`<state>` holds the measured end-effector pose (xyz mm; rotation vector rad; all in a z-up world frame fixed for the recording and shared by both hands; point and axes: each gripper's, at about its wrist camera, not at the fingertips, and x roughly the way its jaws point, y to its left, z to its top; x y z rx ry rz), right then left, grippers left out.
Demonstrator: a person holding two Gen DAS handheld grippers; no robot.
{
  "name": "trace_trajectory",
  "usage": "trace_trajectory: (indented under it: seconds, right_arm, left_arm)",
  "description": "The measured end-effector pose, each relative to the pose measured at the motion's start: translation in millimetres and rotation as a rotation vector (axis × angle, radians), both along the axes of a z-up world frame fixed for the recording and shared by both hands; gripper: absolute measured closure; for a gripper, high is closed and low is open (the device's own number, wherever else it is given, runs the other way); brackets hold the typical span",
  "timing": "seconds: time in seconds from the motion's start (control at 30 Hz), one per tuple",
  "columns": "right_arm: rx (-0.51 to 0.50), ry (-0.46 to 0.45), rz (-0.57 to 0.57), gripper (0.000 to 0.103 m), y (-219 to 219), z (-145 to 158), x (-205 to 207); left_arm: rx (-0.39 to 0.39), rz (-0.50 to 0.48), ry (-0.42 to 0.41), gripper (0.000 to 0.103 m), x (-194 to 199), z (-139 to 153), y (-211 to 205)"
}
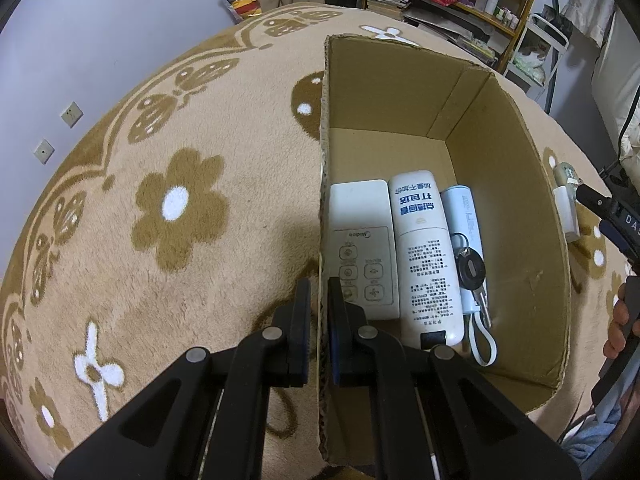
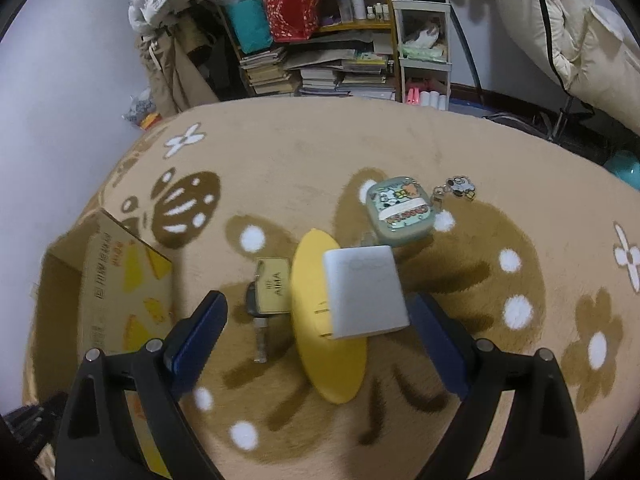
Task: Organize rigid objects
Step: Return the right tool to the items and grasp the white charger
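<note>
My left gripper (image 1: pixel 319 292) is shut on the near left wall of the cardboard box (image 1: pixel 325 152). Inside lie a white Midea remote (image 1: pixel 362 248), a white remote with blue print (image 1: pixel 426 256), a pale blue power bank (image 1: pixel 466 224) and a black key (image 1: pixel 472 270). My right gripper (image 2: pixel 320 316) is open above the blanket, with a white charger block (image 2: pixel 364 292) and a yellow oval case (image 2: pixel 320 320) between its fingers. A key with a tan tag (image 2: pixel 269 294) lies left of them. A green cartoon earbud case (image 2: pixel 401 210) with a charm lies beyond.
The box also shows in the right wrist view (image 2: pixel 120 280) at the left. A tan flowered blanket (image 1: pixel 160 200) covers the surface. Shelves with books and bottles (image 2: pixel 320 40) and a white cart (image 2: pixel 424 40) stand behind. A hand (image 1: pixel 622 320) is at the right edge.
</note>
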<state>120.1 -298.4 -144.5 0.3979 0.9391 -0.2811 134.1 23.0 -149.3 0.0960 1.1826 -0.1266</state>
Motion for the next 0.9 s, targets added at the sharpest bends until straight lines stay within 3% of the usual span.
trace_trajectory:
  seconds: [0.07, 0.2, 0.27, 0.33, 0.67, 0.9]
  right_arm:
    - [0.000, 0.002, -0.008, 0.006, -4.2, -4.5, 1.4]
    - [0.044, -0.007, -0.028, 0.019, -12.6, -14.7, 4.8]
    - [0.070, -0.004, -0.040, 0.027, -17.6, -23.3, 6.3]
    - [0.080, -0.003, -0.068, 0.045, -22.1, -30.4, 3.9]
    - [0.239, -0.065, -0.145, 0.044, -47.5, -49.3, -9.3]
    - [0.114, -0.050, -0.111, 0.044, -32.4, -47.9, -1.1]
  left_arm:
    - [0.009, -0.003, 0.000, 0.095, 0.4, -0.7, -0.6]
    - [0.004, -0.001, 0.002, 0.095, 0.2, -0.8, -1.6]
    - [0.001, 0.000, 0.003, 0.095, 0.2, -0.9, -1.5]
    - [0.003, 0.000, 0.002, 0.095, 0.6, -0.5, -1.6]
    - [0.001, 0.002, 0.002, 0.095, 1.3, -1.3, -1.4]
    - [0.000, 0.001, 0.002, 0.095, 3.1, -1.9, -0.6]
